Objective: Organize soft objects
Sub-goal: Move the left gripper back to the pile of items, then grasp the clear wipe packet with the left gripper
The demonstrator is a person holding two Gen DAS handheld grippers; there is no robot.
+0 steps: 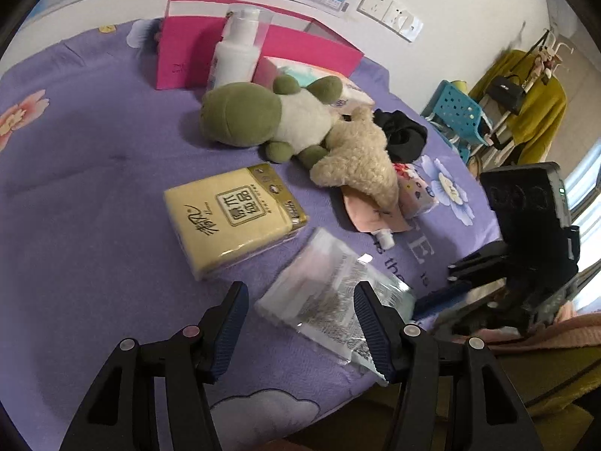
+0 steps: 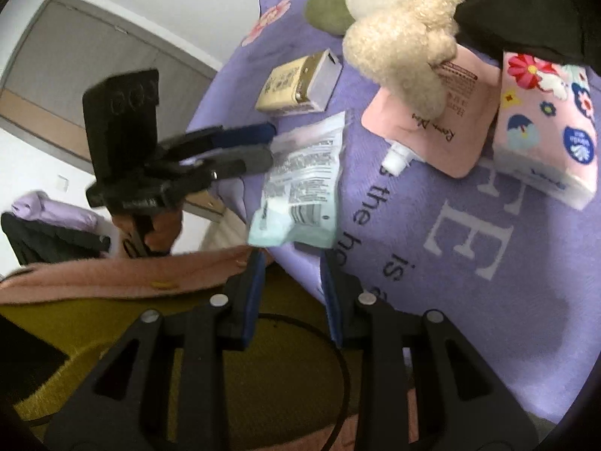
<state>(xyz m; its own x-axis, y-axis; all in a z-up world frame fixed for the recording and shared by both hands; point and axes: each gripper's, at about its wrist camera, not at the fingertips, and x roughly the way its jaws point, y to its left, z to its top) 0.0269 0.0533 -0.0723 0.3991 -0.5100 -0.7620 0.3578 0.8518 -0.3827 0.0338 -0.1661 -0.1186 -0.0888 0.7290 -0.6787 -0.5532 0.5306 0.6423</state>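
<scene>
A green and white plush toy lies on the purple blanket next to a beige fluffy plush, which shows in the right wrist view too. A black cloth lies behind them. A clear plastic packet lies at the near edge between the fingers of my open left gripper. My right gripper is open and empty, just off the blanket's edge below the same packet.
A yellow tissue pack, a pink spouted pouch, a flowered tissue pack, a white pump bottle and a magenta box are on the blanket. A teal chair and clothes rack stand beyond.
</scene>
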